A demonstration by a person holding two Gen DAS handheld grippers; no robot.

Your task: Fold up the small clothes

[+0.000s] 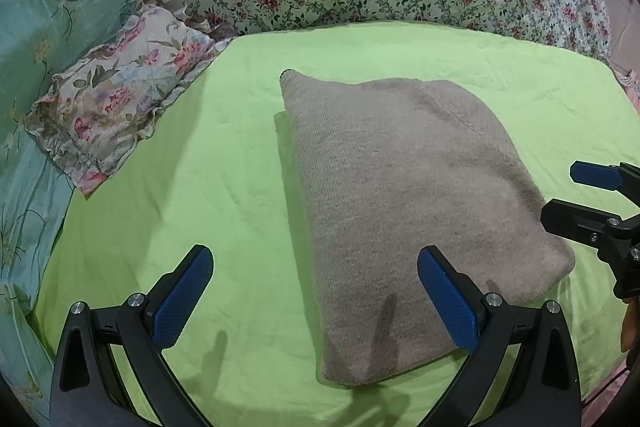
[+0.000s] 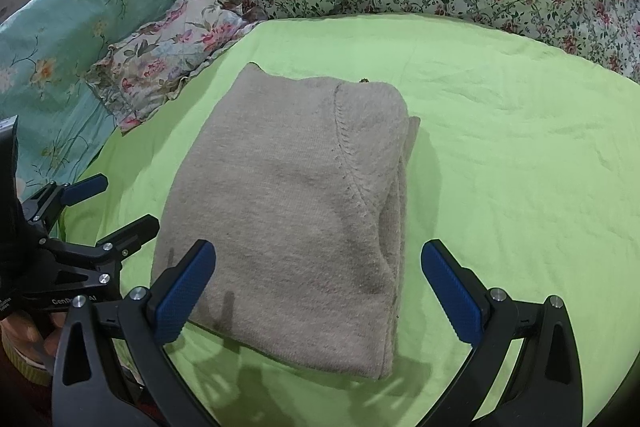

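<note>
sweater [image 1: 404,203] folded on sheet [image 1: 224,211] | soft, limp; best taken at near edge | left gripper [image 1: 316,303], right gripper [image 2: 320,295] spread, empty

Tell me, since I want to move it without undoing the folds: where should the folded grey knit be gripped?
Probably at the near short edge of the folded grey knit, one gripper per corner, coming in low from the front. The layered open edges show along its right side, so pinching all layers there matters. Both the left gripper and right gripper are open, holding nothing.
</note>
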